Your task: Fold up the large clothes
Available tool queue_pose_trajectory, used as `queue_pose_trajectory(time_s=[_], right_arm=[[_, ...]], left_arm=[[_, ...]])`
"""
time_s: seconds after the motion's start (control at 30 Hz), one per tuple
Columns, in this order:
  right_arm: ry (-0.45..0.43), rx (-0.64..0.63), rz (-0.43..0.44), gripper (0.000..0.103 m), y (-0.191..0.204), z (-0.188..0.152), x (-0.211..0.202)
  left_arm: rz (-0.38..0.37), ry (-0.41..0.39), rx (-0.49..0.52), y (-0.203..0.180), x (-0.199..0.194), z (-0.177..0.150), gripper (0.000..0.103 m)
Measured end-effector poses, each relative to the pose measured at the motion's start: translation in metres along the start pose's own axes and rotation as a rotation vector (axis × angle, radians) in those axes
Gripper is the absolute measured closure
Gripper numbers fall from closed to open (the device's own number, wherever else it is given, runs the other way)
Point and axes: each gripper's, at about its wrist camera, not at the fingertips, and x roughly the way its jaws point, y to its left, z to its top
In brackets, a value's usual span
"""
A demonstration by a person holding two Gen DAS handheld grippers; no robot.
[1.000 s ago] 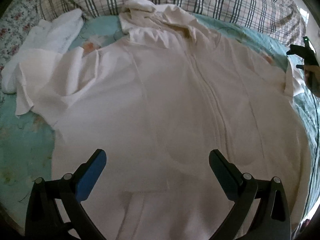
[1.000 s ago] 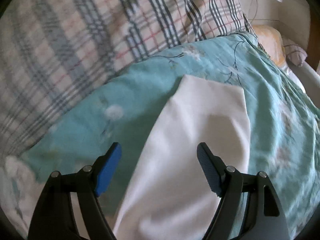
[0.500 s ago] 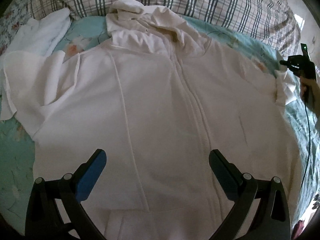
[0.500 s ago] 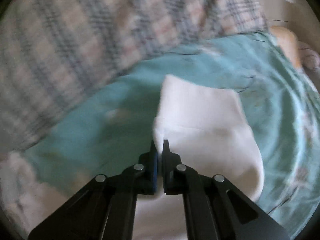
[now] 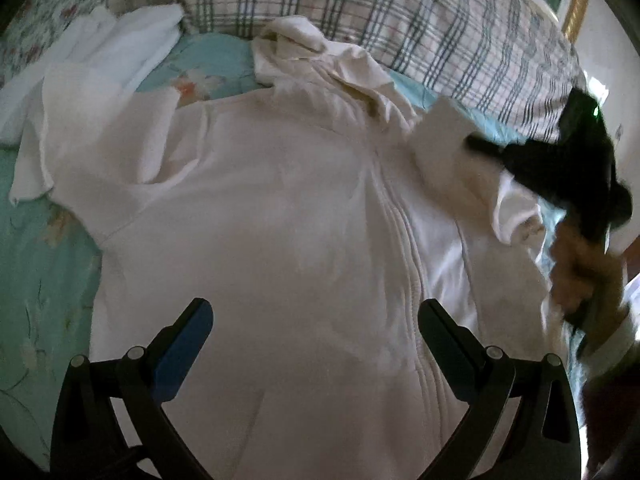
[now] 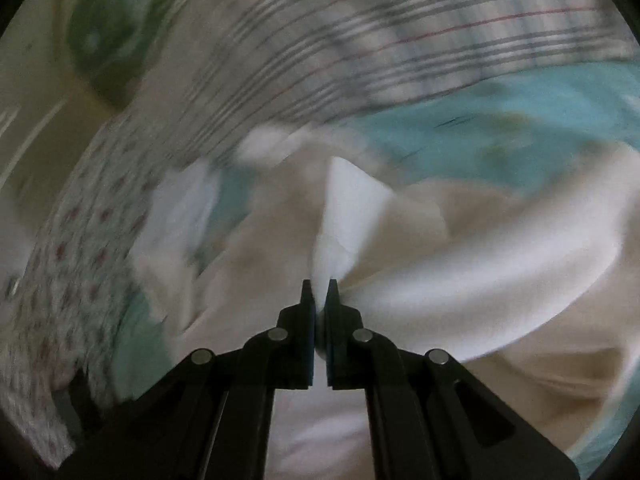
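Note:
A large white zip-up hooded jacket (image 5: 280, 220) lies face up on the bed, hood toward the pillow. My left gripper (image 5: 316, 340) is open and empty, hovering over the jacket's lower front. My right gripper (image 6: 319, 292) is shut on the jacket's right sleeve (image 6: 352, 208) and holds it lifted over the jacket's body. In the left wrist view the right gripper (image 5: 480, 146) and the hand holding it show at the right, with the sleeve (image 5: 448, 136) carried inward above the chest. The jacket's left sleeve (image 5: 92, 140) lies crumpled at the left.
A plaid pillow (image 5: 400, 20) runs along the head of the bed. A teal floral sheet (image 5: 36, 272) covers the bed. Another white garment (image 5: 100, 48) lies at the far left beside a floral pillow (image 5: 24, 12).
My right gripper shut on the end of the right sleeve, lifted it and swung it leftward over the jacket. My left gripper stayed open while its view shifted slightly.

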Motion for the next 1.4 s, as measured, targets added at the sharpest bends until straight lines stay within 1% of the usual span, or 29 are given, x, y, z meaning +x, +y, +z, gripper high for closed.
queue_pose_trajectory(time_s=[0.07,0.13,0.23,0.3,0.33,0.4,0.47,0.53,0.6,0.63,0.67,0.7,0.73,0.77,0.8,0.83,0.87,0.93,0.97,1.0,1.07,1.17,1.23,1.27,1.3,1.33,1.4], right_arm=[[0.066,-0.038,0.032,0.099,0.02,-0.014,0.025],[0.155,-0.075,0.03,0.099,0.034,-0.029,0.054],[0.268,-0.083,0.035,0.094,0.036,-0.051,0.078],[0.332,-0.066,0.03,0.081,0.032,-0.065,0.086],[0.342,-0.056,0.039,0.072,0.029,-0.068,0.085],[0.326,-0.055,0.052,0.067,0.027,-0.071,0.074],[0.303,-0.057,0.048,0.061,0.027,-0.072,0.061],[0.271,-0.056,0.028,0.06,0.024,-0.072,0.043],[0.239,-0.041,0.009,0.059,0.018,-0.072,0.026],[0.222,-0.027,-0.002,0.059,0.014,-0.072,0.018],[0.201,-0.011,-0.016,0.059,0.01,-0.072,0.008],[0.179,0.005,-0.028,0.059,0.007,-0.072,-0.001],[0.155,0.021,-0.04,0.059,0.006,-0.072,-0.01],[0.128,0.037,-0.057,0.059,0.002,-0.073,-0.021],[0.111,0.045,-0.07,0.059,0.002,-0.072,-0.027],[0.088,0.055,-0.087,0.059,0.001,-0.071,-0.036],[0.065,0.063,-0.109,0.059,0.0,-0.069,-0.044],[0.008,0.079,-0.189,0.059,-0.008,-0.066,-0.069],[-0.021,0.098,-0.234,0.059,-0.015,-0.064,-0.082],[-0.057,0.131,-0.285,0.059,-0.023,-0.062,-0.094],[-0.122,0.222,-0.364,0.058,-0.052,-0.058,-0.121],[-0.11,0.303,-0.458,0.054,-0.083,-0.049,-0.127],[-0.088,0.341,-0.466,0.044,-0.102,-0.042,-0.118],[-0.064,0.35,-0.466,0.037,-0.109,-0.038,-0.109],[-0.052,0.347,-0.463,0.036,-0.111,-0.034,-0.101],[-0.037,0.334,-0.462,0.036,-0.115,-0.03,-0.092],[0.021,0.323,-0.489,0.036,-0.125,-0.027,-0.072]], left_arm=[[-0.041,0.007,-0.041,0.014,-0.001,0.001,0.001],[-0.081,0.019,-0.072,0.027,0.0,0.003,0.001],[-0.158,0.053,-0.097,0.038,0.013,0.014,0.001],[-0.196,0.081,-0.096,0.039,0.027,0.026,0.001],[-0.215,0.096,-0.084,0.037,0.038,0.036,0.001],[-0.223,0.124,-0.058,0.03,0.06,0.054,0.001],[-0.25,0.158,-0.009,0.017,0.087,0.078,0.001],[-0.279,0.196,0.032,0.002,0.111,0.098,0.003],[-0.323,0.247,0.07,-0.012,0.138,0.115,0.01],[-0.342,0.281,0.095,-0.02,0.153,0.121,0.02],[-0.349,0.294,0.116,-0.026,0.16,0.122,0.027],[-0.335,0.292,0.163,-0.036,0.168,0.124,0.044],[-0.311,0.276,0.203,-0.043,0.171,0.125,0.067],[-0.281,0.254,0.249,-0.051,0.17,0.123,0.094],[-0.279,0.237,0.249,-0.05,0.165,0.121,0.1],[-0.274,0.204,0.226,-0.047,0.156,0.12,0.1],[-0.241,0.134,0.186,-0.036,0.139,0.119,0.1],[-0.157,0.041,0.141,-0.016,0.112,0.112,0.1],[-0.102,0.0,0.1,0.004,0.099,0.105,0.1],[-0.084,-0.007,0.063,0.018,0.093,0.099,0.1],[-0.08,0.024,-0.02,0.049,0.092,0.087,0.1],[-0.09,0.017,-0.074,0.069,0.085,0.077,0.1],[-0.084,-0.007,-0.1,0.074,0.084,0.075,0.1],[-0.086,-0.008,-0.105,0.075,0.084,0.075,0.1],[-0.084,-0.007,-0.103,0.073,0.083,0.074,0.1],[-0.066,-0.003,-0.096,0.071,0.087,0.076,0.1],[-0.053,-0.008,-0.085,0.07,0.084,0.075,0.1]])
